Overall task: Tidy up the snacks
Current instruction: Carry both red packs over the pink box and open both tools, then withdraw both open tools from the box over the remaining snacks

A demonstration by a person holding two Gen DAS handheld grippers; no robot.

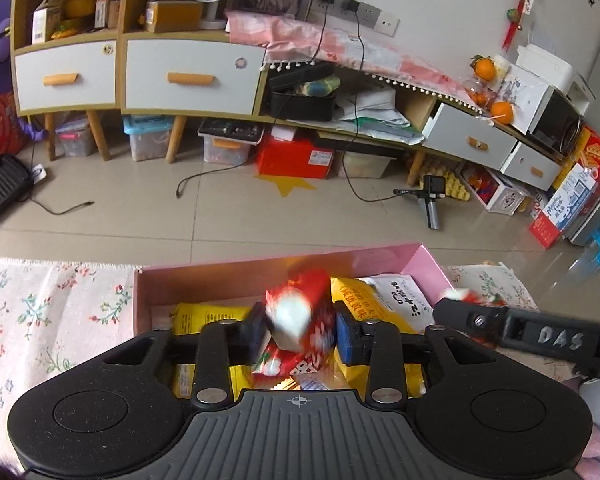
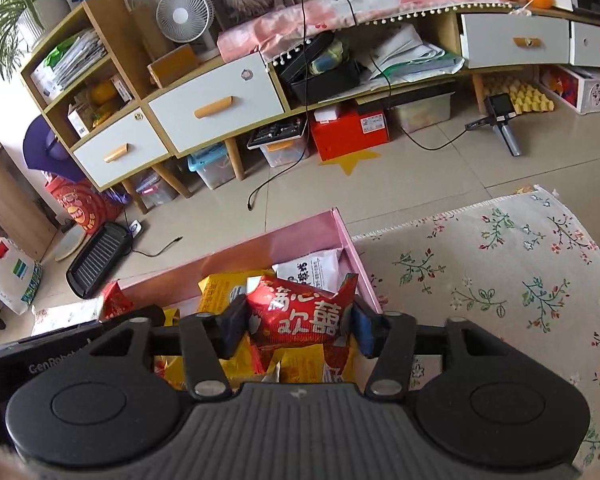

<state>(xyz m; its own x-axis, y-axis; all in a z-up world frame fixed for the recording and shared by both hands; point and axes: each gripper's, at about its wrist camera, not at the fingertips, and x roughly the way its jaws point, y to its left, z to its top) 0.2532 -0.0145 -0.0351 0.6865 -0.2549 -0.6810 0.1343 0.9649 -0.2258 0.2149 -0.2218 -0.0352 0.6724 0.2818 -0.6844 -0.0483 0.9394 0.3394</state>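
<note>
A pink box (image 1: 416, 259) (image 2: 308, 236) sits on a floral cloth and holds several snack packets, yellow ones (image 1: 358, 298) (image 2: 216, 290) and a white one (image 1: 396, 300) (image 2: 312, 270). My left gripper (image 1: 300, 334) hangs over the box with a blurred red and white snack packet (image 1: 300, 312) between its fingers; whether the pads still pinch it is unclear. My right gripper (image 2: 298, 322) is shut on a red snack packet (image 2: 298, 316) with white characters, held just above the box's right part. The right gripper's arm (image 1: 540, 334) shows at the right in the left wrist view.
The floral cloth (image 2: 500, 272) (image 1: 40, 320) extends on both sides of the box. Beyond lies a tiled floor with cables, a black grill pan (image 2: 100, 256), a small tripod (image 1: 430, 200) and a long low cabinet (image 1: 188, 76) with drawers and storage bins beneath.
</note>
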